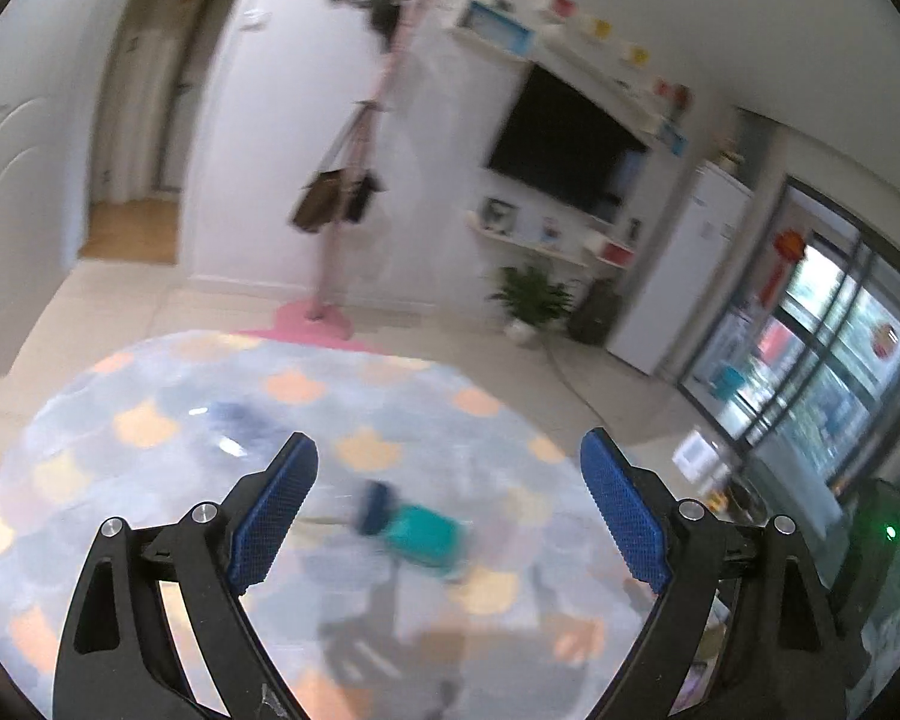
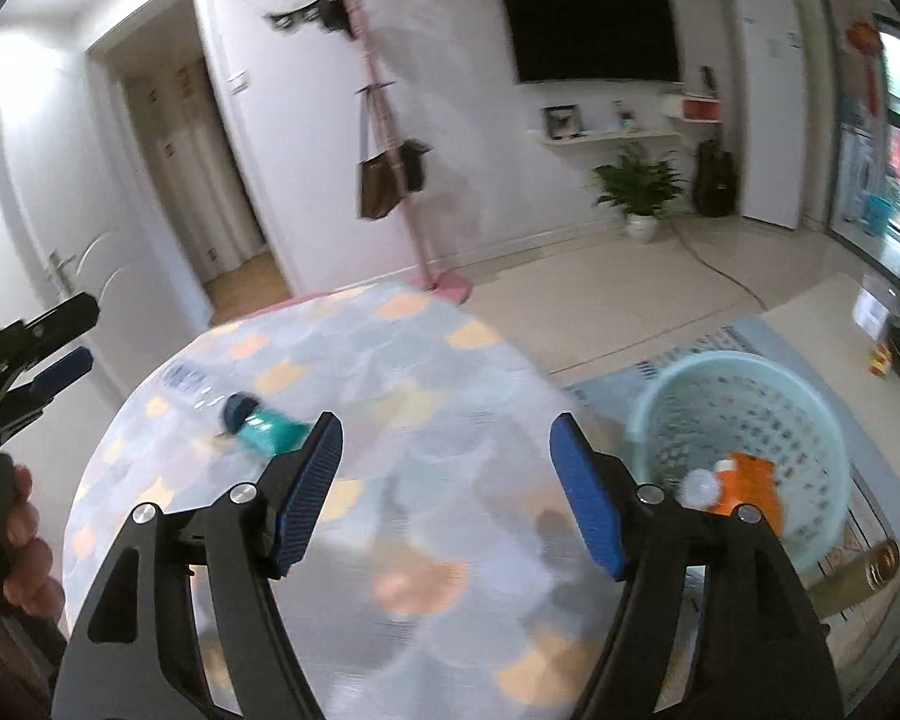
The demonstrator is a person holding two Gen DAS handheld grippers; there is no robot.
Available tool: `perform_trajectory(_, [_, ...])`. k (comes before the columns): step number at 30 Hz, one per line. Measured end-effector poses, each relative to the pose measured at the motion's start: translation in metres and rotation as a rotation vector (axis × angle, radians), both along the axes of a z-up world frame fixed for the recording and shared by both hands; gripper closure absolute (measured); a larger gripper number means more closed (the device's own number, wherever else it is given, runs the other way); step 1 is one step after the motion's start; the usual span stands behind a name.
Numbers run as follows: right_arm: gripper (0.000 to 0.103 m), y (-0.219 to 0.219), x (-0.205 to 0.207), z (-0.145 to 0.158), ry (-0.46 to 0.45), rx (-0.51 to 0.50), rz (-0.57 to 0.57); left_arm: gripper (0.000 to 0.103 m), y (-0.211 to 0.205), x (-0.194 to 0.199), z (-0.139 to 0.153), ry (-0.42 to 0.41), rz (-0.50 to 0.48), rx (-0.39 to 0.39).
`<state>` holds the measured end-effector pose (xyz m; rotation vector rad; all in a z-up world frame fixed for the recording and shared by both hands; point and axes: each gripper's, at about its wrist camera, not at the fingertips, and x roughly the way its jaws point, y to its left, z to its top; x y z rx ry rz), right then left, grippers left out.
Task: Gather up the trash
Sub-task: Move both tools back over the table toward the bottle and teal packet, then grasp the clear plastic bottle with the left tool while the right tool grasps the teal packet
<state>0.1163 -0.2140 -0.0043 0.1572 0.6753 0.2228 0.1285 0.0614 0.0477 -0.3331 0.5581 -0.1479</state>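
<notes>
A teal bottle with a dark blue cap (image 1: pixel 414 525) lies on its side on the round table (image 1: pixel 150 372); it also shows in the right wrist view (image 2: pixel 264 423). A clear plastic bottle (image 1: pixel 234 426) lies farther back left, also in the right wrist view (image 2: pixel 189 384). My left gripper (image 1: pixel 449 474) is open above the table, with the teal bottle between and beyond its fingers; it also shows at the left edge of the right wrist view (image 2: pixel 60 342). My right gripper (image 2: pixel 444 462) is open and empty over the table. A light green basket (image 2: pixel 810 408) on the floor holds an orange item (image 2: pixel 750 480).
The table wears a pale cloth with orange shapes. A pink coat stand (image 2: pixel 384 138) with bags stands behind it. A potted plant (image 2: pixel 639 186), a wall TV (image 2: pixel 588 24) and a white fridge (image 2: pixel 768 102) are at the far wall. A cable (image 2: pixel 726 276) runs across the floor.
</notes>
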Motion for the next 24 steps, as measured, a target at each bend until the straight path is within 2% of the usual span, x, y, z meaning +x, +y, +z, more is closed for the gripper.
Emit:
perform_trajectory(3, [0.031, 0.030, 0.009, -0.002, 0.012, -0.022, 0.075, 0.016, 0.030, 0.015, -0.015, 0.115, 0.122, 0.008])
perform_trajectory(6, [0.030, 0.059, 0.021, -0.007, 0.027, -0.051, 0.153, 0.016, 0.055, 0.032, -0.036, 0.194, 0.151, -0.086])
perform_trajectory(10, [0.030, 0.088, 0.038, -0.017, 0.048, -0.079, 0.242, 0.017, 0.066, 0.055, -0.058, 0.254, 0.209, -0.151])
perform_trajectory(13, [0.030, 0.102, 0.049, -0.026, 0.056, -0.092, 0.293, 0.017, 0.063, 0.067, -0.066, 0.259, 0.240, -0.125])
perform_trajectory(18, [0.030, 0.118, 0.061, -0.039, 0.060, -0.137, 0.355, 0.017, 0.067, 0.094, -0.078, 0.293, 0.280, -0.149])
perform_trajectory(21, [0.030, 0.127, 0.068, -0.047, 0.070, -0.164, 0.396, 0.017, 0.062, 0.113, -0.084, 0.351, 0.327, -0.071])
perform_trajectory(24, [0.030, 0.135, 0.071, -0.055, 0.077, -0.194, 0.439, 0.017, 0.062, 0.129, -0.094, 0.403, 0.344, -0.060])
